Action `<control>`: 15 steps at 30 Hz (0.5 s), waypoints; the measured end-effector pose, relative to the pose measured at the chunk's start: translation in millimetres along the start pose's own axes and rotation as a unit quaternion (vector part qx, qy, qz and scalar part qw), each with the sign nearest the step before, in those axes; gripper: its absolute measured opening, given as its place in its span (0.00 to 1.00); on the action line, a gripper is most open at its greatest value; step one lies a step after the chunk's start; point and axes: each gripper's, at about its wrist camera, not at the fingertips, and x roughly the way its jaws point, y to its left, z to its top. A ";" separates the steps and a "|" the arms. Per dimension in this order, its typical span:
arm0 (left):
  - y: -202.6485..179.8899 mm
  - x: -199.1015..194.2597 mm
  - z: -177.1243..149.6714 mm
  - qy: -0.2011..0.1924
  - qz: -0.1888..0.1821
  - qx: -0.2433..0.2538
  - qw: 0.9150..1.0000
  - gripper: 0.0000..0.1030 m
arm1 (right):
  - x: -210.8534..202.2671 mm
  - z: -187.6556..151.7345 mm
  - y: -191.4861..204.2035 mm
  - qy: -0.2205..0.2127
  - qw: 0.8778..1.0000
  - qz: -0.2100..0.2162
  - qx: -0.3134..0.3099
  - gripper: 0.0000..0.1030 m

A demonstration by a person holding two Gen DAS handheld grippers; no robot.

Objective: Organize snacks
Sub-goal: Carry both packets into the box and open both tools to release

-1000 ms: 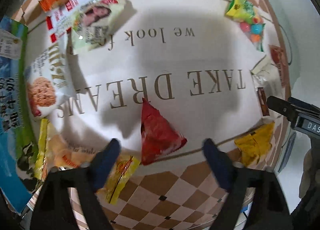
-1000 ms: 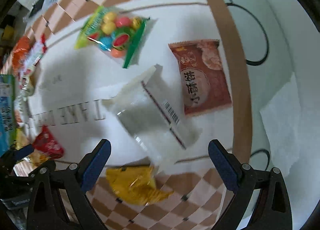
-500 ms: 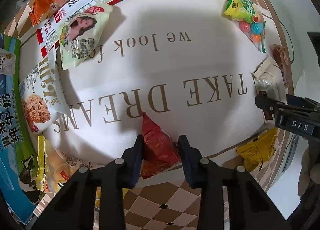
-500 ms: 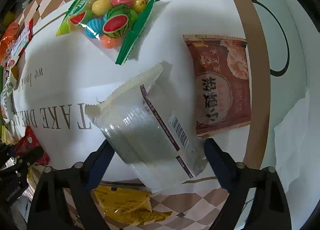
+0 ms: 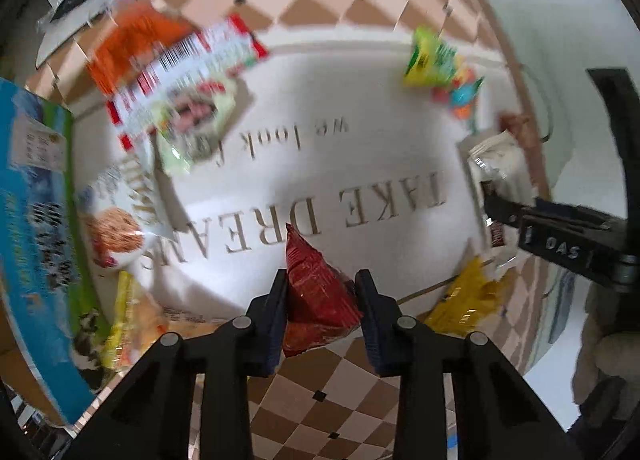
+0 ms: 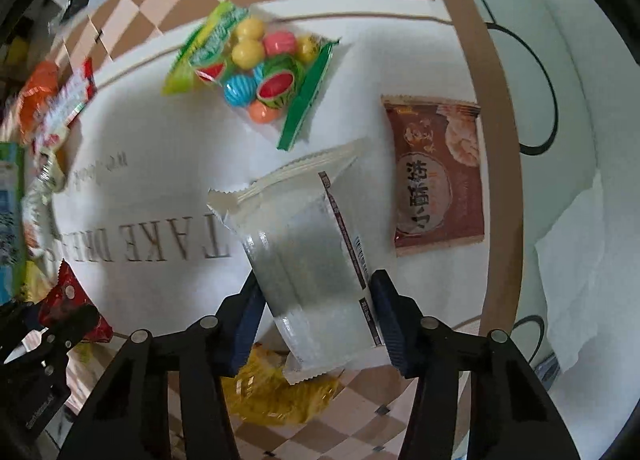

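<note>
My left gripper (image 5: 321, 300) is shut on a red triangular snack packet (image 5: 316, 292) and holds it off the white cloth (image 5: 360, 163). My right gripper (image 6: 316, 308) is shut on a clear white wafer packet (image 6: 308, 256), which is tilted up from the cloth. The red packet also shows at the lower left of the right wrist view (image 6: 68, 300). The right gripper and its packet show at the right of the left wrist view (image 5: 496, 171).
A candy ball bag (image 6: 256, 75) and a brown biscuit packet (image 6: 436, 179) lie on the cloth. A yellow packet (image 6: 276, 392) lies near the front. Several packets (image 5: 176, 71) and a blue box (image 5: 36, 236) are at the left.
The left gripper closed on the red packet and lifted it. The right gripper closed on the white wafer packet and raised it from the cloth.
</note>
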 end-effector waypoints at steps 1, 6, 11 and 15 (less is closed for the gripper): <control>0.9 -13.7 -1.5 -0.011 -0.002 0.002 1.000 0.28 | -7.3 -1.2 0.6 -0.004 1.000 0.004 0.003 0.54; 21.7 -71.1 0.8 -0.057 -0.012 0.003 0.998 0.28 | -64.0 -18.9 30.9 -0.049 0.997 0.051 0.010 0.54; 72.9 -136.1 -8.6 -0.098 -0.007 0.000 0.995 0.29 | -122.3 -30.7 99.5 -0.084 0.991 0.106 -0.011 0.54; 125.1 -172.0 -29.8 -0.113 0.011 -0.014 0.993 0.29 | -162.5 -46.4 169.9 -0.096 0.982 0.156 -0.041 0.54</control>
